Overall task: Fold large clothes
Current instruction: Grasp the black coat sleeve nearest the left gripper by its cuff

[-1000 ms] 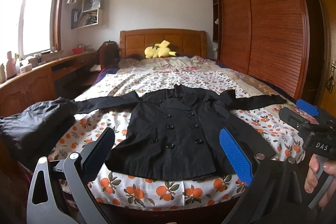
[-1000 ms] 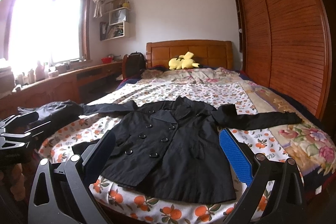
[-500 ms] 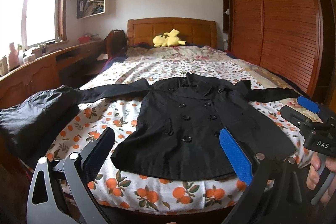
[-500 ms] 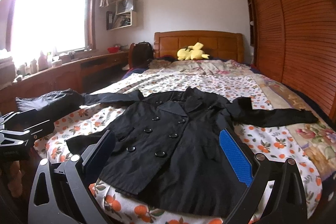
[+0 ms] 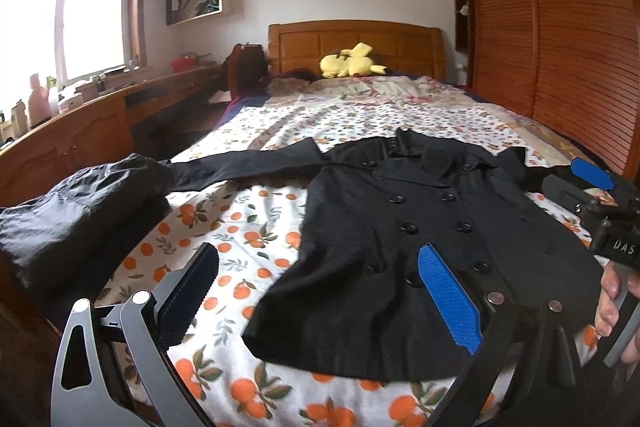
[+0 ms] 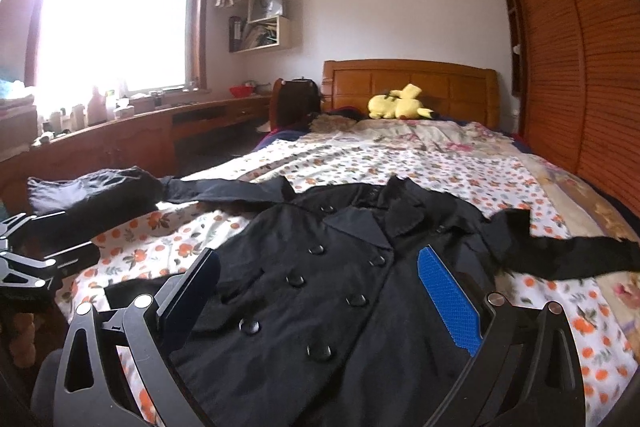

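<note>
A black double-breasted coat [image 5: 408, 227] [image 6: 320, 291] lies flat and face up on the bed, sleeves spread out to both sides, hem toward me. My left gripper [image 5: 320, 291] hovers open above the coat's lower left hem with nothing between its fingers. My right gripper [image 6: 320, 295] is open too, low over the coat's front buttons. Seen from the left wrist, the right gripper [image 5: 592, 187] shows at the right edge, held by a hand [image 5: 616, 303]. From the right wrist, the left gripper's body [image 6: 28, 259] sits at the left edge.
A bundle of dark clothes [image 5: 76, 207] lies at the bed's near left corner. The bed [image 5: 256, 227] has an orange-print sheet. A yellow plush toy [image 5: 352, 61] rests by the headboard. A wooden desk [image 5: 80, 123] runs along the left, a wooden wardrobe [image 5: 560, 27] along the right.
Both grippers have come forward and lower toward the coat, which now fills more of each view. Both stayed open. The coat has not moved.
</note>
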### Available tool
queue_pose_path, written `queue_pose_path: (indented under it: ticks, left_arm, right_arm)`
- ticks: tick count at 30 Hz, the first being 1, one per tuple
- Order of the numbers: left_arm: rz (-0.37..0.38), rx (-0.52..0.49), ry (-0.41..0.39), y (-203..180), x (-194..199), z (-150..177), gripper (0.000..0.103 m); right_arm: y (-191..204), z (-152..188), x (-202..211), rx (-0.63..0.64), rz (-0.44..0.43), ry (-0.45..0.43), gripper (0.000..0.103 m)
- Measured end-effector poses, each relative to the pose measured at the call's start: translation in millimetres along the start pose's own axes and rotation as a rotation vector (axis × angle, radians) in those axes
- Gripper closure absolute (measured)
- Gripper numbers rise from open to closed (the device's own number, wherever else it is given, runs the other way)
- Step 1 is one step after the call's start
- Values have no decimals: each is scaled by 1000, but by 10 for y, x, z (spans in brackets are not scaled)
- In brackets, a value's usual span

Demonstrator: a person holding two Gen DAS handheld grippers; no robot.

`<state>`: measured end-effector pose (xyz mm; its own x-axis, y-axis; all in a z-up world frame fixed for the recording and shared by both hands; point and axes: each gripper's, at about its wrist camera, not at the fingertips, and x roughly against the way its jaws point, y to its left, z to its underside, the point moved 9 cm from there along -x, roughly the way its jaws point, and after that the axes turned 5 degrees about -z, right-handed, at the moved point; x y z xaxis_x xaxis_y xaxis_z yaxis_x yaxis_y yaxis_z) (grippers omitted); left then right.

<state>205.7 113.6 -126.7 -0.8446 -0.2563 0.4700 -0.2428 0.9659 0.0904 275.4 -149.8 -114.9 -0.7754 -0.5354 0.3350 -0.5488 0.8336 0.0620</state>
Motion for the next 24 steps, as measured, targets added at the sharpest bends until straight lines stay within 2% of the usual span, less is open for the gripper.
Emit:
queue_pose_path:
  ticks: [10, 17, 24]
  left_arm:
    - [-72, 28, 56, 248, -535, -189, 2]
    - [-45, 49, 84, 370, -978, -349, 2]
    - [5, 64, 123, 470, -1517, -437, 2]
  right_arm:
    - [-86, -117, -742, -26, -95, 46, 7]
    - [-81, -90, -1250, -23, -109, 94, 7]
    - [-172, 0, -1589, -13, -68, 126, 7]
